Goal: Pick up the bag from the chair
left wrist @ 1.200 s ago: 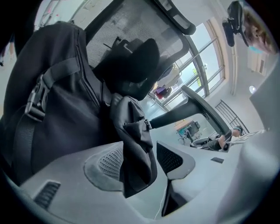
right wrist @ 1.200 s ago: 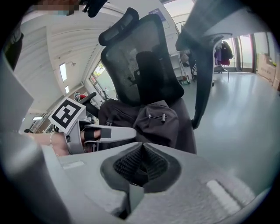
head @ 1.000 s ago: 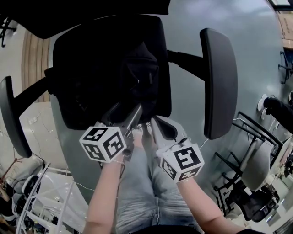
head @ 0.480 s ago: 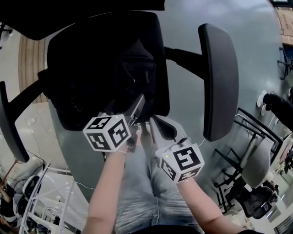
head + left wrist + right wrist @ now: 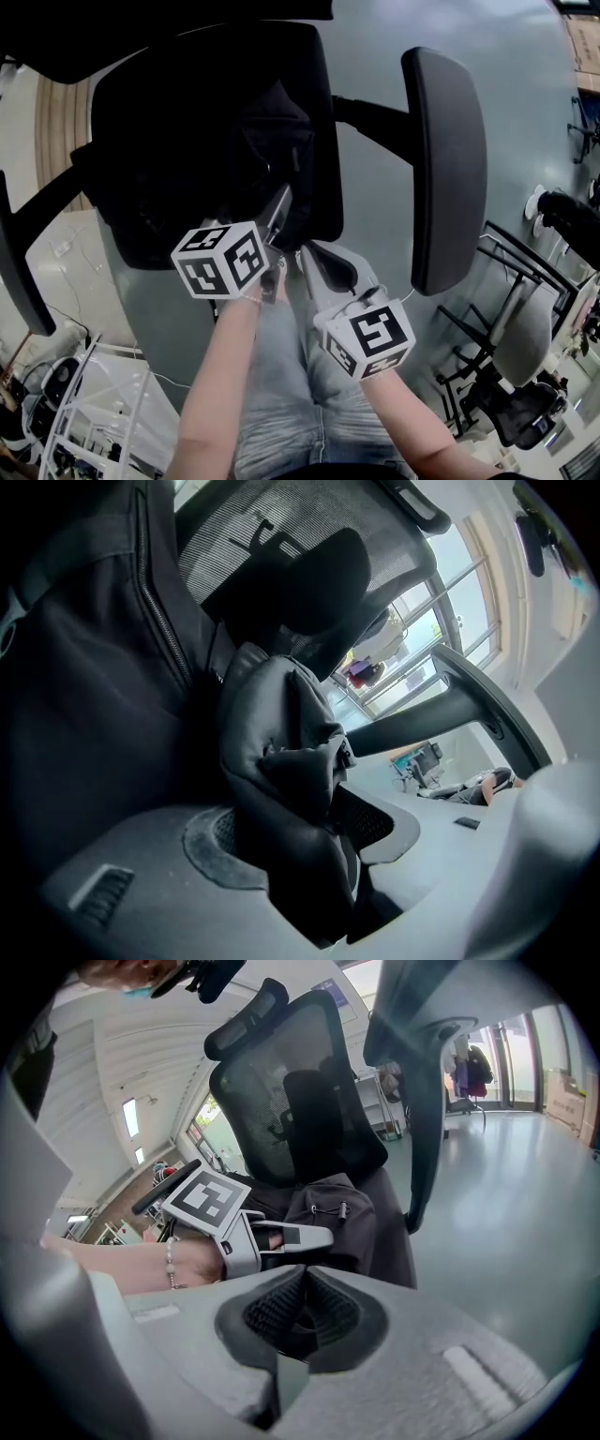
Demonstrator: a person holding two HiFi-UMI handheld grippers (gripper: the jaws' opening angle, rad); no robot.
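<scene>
Room: an open office with a smooth grey floor (image 5: 375,169); a strip of wood-toned flooring (image 5: 66,122) shows at the upper left of the head view, and bright windows (image 5: 441,621) fill the background of the left gripper view.
Surroundings: other chairs (image 5: 525,337) stand well apart at the lower right, and a white wire frame (image 5: 94,403) stands at the lower left.
Surface: the dark seat (image 5: 141,225) of a black office chair (image 5: 291,1101) with an upright mesh backrest; a long armrest (image 5: 441,169) runs along the right side.
Bag: a black bag (image 5: 272,141) rests on the seat against the backrest; its zip (image 5: 164,621) is visible in the left gripper view.
Left gripper (image 5: 278,208): reaches in over the front part of the seat, its jaws pinching a bunched fold (image 5: 281,761) of the bag's fabric.
Right gripper (image 5: 314,267): held just beside the left one and nearer the person, clear of the bag; its jaws are pressed together with nothing between them.
Marker cubes: one on each gripper, left cube (image 5: 220,261) and right cube (image 5: 367,337).
Person: bare forearms, a bracelet (image 5: 171,1262) on the left wrist, and jeans-clad legs (image 5: 291,394) below the grippers.
</scene>
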